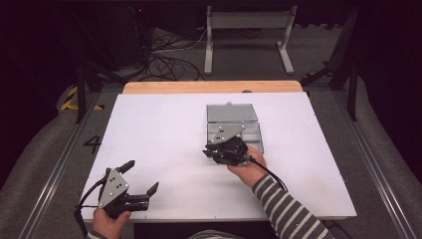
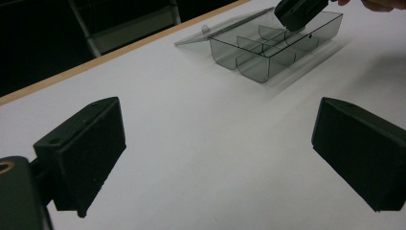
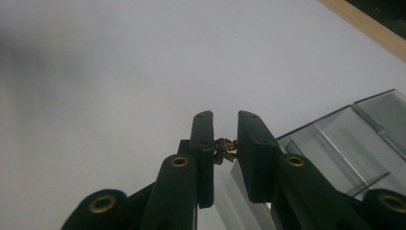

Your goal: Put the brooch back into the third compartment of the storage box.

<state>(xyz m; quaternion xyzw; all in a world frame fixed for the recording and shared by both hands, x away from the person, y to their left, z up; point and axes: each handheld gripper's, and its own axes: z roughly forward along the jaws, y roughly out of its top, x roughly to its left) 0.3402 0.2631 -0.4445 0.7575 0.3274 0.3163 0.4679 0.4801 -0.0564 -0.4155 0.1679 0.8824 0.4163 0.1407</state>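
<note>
A clear plastic compartment box (image 1: 259,135) lies right of the table's middle, its lid (image 1: 231,113) folded flat behind it. My right gripper (image 1: 208,150) hovers at the box's near left corner, shut on a small brass-coloured, knobbly piece (image 3: 225,150) pinched low between the jaws (image 3: 226,118). In the right gripper view the box (image 3: 330,136) lies just to the right of them. My left gripper (image 1: 143,177) rests open near the table's front left corner with nothing in it. Its view looks across bare table between its jaws (image 2: 218,127) toward the box (image 2: 253,67) and the right gripper (image 2: 299,12).
The white tabletop (image 1: 164,129) has a wooden strip (image 1: 209,87) along its far edge. Beyond it on the floor stand a grey metal frame (image 1: 249,22) and a tangle of cables (image 1: 164,62). A striped sleeve (image 1: 283,204) reaches in from the bottom right.
</note>
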